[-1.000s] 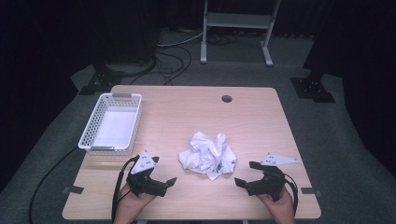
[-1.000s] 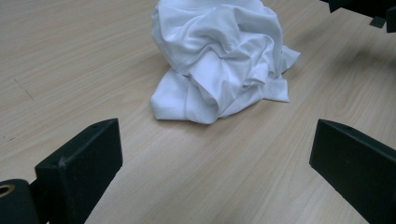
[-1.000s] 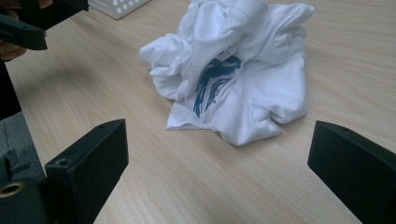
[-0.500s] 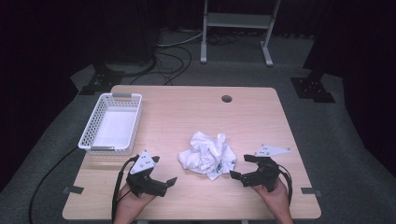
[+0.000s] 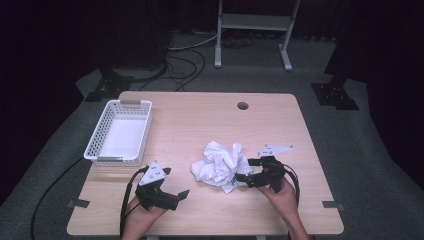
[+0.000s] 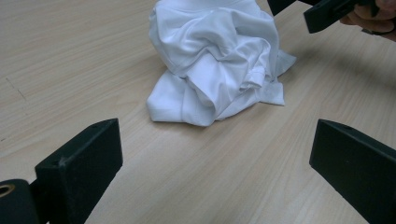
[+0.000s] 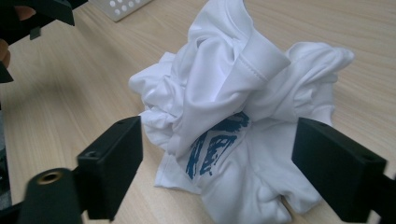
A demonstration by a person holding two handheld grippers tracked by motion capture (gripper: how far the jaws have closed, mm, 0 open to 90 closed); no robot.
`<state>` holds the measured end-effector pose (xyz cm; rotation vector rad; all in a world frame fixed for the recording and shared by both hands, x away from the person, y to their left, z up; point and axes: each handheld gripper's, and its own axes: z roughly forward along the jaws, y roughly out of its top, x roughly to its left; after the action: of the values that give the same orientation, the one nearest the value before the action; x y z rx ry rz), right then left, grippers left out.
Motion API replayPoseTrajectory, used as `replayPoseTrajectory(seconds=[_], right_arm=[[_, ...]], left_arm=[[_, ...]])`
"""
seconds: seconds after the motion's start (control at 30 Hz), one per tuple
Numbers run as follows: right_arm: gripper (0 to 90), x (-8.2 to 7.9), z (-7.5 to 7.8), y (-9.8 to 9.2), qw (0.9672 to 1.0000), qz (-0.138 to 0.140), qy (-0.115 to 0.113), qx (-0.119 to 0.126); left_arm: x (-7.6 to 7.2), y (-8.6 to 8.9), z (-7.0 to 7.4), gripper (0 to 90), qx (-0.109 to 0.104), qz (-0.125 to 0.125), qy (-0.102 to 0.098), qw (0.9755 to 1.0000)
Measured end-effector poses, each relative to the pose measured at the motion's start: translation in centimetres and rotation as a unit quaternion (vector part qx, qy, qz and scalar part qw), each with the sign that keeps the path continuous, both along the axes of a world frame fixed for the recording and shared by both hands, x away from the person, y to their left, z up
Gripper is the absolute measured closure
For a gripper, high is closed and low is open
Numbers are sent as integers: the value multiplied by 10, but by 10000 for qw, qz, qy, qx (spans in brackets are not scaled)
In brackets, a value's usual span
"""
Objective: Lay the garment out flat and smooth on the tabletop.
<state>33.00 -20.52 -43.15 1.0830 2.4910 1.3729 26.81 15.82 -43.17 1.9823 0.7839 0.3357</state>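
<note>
Now my right gripper (image 5: 244,170) has reached the crumpled white shirt (image 5: 220,165), its fingers (image 7: 112,163) having just been narrowing yet standing apart on either side of the blue-printed fold without pressing it. Across the heap, my left gripper (image 5: 176,184) rests low over bare wood, fingers (image 6: 81,161) spread wide with nothing between them, pointed at the shirt from a short way off. The shirt lies bunched near the middle of the desk (image 5: 200,120), toward my edge. Well apart, at the desk's left side, stands a white basket (image 5: 120,132).
</note>
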Motion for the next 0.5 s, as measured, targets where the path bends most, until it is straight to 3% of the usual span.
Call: replayPoseTrajectory(seconds=[0.17, 0.5], right_arm=[[339, 13, -8, 6, 9998, 93, 145, -115], [515, 25, -23, 17, 9984, 220, 331, -398]], left_arm=[[2, 1, -3, 14, 31, 13, 44, 10000], [3, 1, -4, 14, 54, 23, 56, 10000]])
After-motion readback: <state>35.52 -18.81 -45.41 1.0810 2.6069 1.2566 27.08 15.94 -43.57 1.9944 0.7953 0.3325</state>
